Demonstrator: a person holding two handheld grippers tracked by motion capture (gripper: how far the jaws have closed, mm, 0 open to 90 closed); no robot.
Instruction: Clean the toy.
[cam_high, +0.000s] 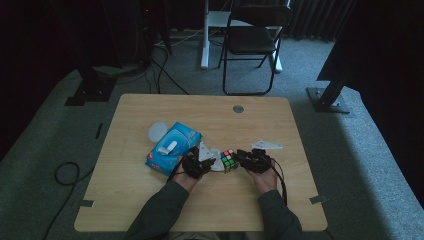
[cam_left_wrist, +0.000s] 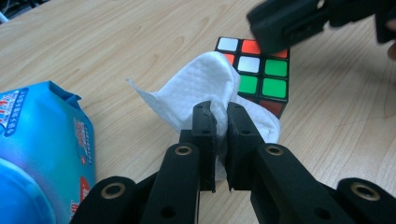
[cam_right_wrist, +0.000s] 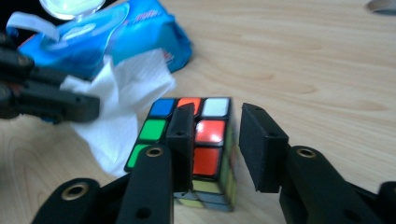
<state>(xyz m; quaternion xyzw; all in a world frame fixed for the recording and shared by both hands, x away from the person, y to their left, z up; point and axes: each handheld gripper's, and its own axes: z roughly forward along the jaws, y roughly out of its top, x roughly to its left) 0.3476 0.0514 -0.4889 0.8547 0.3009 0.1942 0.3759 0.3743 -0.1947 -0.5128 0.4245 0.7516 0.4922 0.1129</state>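
Left gripper (cam_left_wrist: 220, 116) pinches wipe (cam_left_wrist: 205, 84) beside cube (cam_left_wrist: 261, 70) (seemingly touching).

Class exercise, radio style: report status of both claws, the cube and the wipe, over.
Left claw shut on white wipe, wipe against cube. Right claw open over cube's top, not clamped. Blue wipes pack left of cube, nothing blocking.

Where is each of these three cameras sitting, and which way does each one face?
High view: above the person's side of the table, looking forward and down; both forearms, the left gripper and the right gripper show.
Left gripper view: rides on the left gripper, looking along its jaws, pinched on a white wipe against the puzzle cube.
Right gripper view: rides on the right gripper, whose jaws stand apart at the cube.
All views share the cube, the wipe and the blue wipes pack.
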